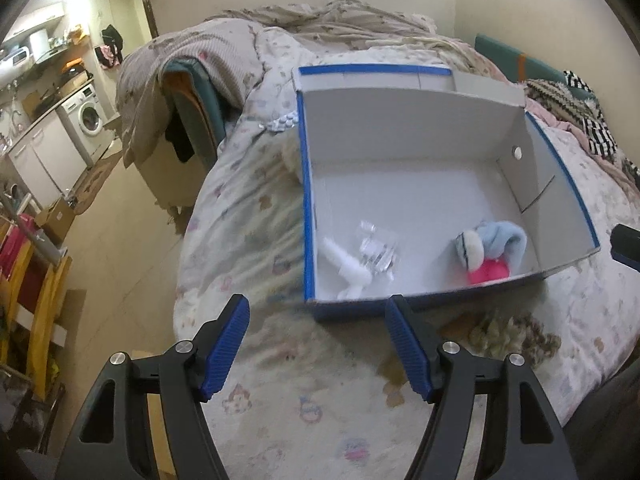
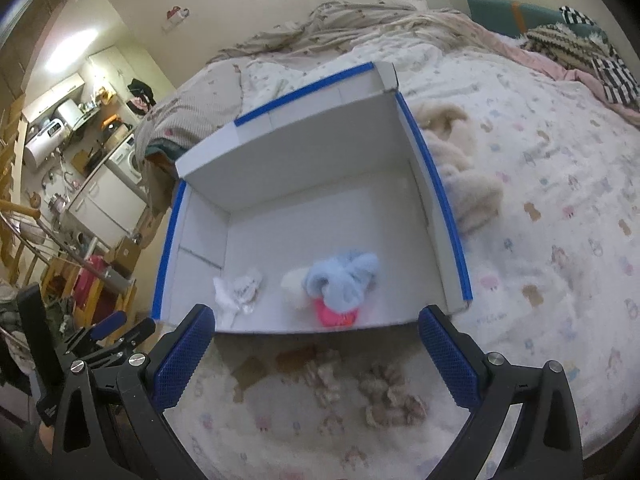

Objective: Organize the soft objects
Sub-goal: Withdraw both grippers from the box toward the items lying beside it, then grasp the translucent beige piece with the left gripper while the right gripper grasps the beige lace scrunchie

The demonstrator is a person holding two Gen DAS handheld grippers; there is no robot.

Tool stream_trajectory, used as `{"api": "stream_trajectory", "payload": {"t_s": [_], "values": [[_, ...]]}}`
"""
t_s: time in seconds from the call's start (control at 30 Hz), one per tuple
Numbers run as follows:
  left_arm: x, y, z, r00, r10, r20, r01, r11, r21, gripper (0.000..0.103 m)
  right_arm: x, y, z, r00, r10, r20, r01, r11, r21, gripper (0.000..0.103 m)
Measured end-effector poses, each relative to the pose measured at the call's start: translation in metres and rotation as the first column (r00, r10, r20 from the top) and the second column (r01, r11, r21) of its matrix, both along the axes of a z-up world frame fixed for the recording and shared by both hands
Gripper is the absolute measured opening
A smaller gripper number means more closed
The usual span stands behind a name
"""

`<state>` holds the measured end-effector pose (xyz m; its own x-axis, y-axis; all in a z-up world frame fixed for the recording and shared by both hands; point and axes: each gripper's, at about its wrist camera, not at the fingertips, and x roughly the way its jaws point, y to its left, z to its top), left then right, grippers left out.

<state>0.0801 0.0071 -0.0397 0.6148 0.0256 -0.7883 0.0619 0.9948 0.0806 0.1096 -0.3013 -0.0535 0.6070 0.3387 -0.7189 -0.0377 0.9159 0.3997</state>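
An open white cardboard box with blue-taped rims (image 1: pixel 306 200) (image 2: pixel 448 200) sits on the bed. Inside, near its front wall, lie a blue, white and pink plush toy (image 1: pixel 490 250) (image 2: pixel 340 282) and a white soft item with clear plastic (image 1: pixel 360 264) (image 2: pixel 238 290). A brownish fluffy clump (image 1: pixel 512 334) (image 2: pixel 384 396) lies on the quilt just before the box. A beige fluffy piece (image 2: pixel 460 168) rests against the box's right side. My left gripper (image 1: pixel 318 308) (image 2: pixel 128 326) hovers open before the box's front left corner, holding nothing. My right gripper (image 2: pixel 316 316) (image 1: pixel 626 246) is open and empty at the front wall.
The bed's patterned quilt (image 2: pixel 560 220) spreads to the right. Bunched blankets (image 1: pixel 320 20) and striped clothes (image 1: pixel 592 120) lie at the far side. Left of the bed the floor (image 1: pixel 120 240) drops away toward a kitchen with a washing machine (image 1: pixel 90 118) and a yellow rack (image 1: pixel 36 300).
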Motion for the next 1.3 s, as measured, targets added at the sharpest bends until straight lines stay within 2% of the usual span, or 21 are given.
{"api": "stream_trajectory", "payload": {"t_s": [0.23,0.4,0.53,0.63,0.73,0.87,1.0,1.1,1.13,1.3], "values": [[0.000,0.012,-0.009,0.998,0.050,-0.049,-0.052,0.998,-0.042,0.068,-0.010,0.000,-0.012,0.999,0.004,-0.053,-0.005,0.999,-0.032,0.103],[0.004,0.011,-0.016,0.995,0.059,-0.076,-0.061,0.998,-0.028,0.068,-0.007,0.002,-0.030,0.989,0.014,-0.147,-0.017,1.000,-0.018,0.103],[0.009,0.017,-0.024,0.990,0.084,-0.114,-0.091,0.994,-0.059,0.068,-0.006,0.006,-0.039,0.983,0.016,-0.183,-0.022,0.999,-0.030,0.103],[0.014,0.023,-0.033,0.981,0.118,-0.154,-0.130,0.989,-0.070,0.068,-0.002,0.004,-0.046,0.977,-0.003,-0.215,-0.004,0.999,-0.034,0.103],[0.020,0.021,-0.044,0.975,0.110,-0.195,-0.130,0.987,-0.093,0.068,0.002,-0.001,-0.056,0.965,-0.040,-0.261,0.030,0.999,-0.041,0.103],[0.029,0.000,-0.069,0.954,0.046,-0.298,-0.094,0.985,-0.147,0.068,0.008,-0.010,-0.070,0.942,-0.077,-0.325,0.075,0.997,-0.018,0.103],[0.036,-0.023,-0.087,0.932,-0.018,-0.361,-0.054,0.981,-0.188,0.066,0.010,-0.016,-0.076,0.933,-0.094,-0.347,0.097,0.995,-0.009,0.103],[0.043,-0.037,-0.100,0.918,-0.038,-0.394,-0.034,0.984,-0.173,0.053,0.010,-0.022,-0.080,0.926,-0.103,-0.363,0.114,0.993,0.009,0.103],[0.044,-0.040,-0.104,0.913,-0.034,-0.406,-0.038,0.985,-0.166,0.052,0.009,-0.025,-0.082,0.921,-0.109,-0.374,0.121,0.993,0.009,0.103],[0.051,-0.044,-0.122,0.885,-0.049,-0.463,-0.041,0.982,-0.183,0.052,0.010,-0.028,-0.105,0.878,-0.141,-0.457,0.103,0.989,-0.108,0.103]]}}
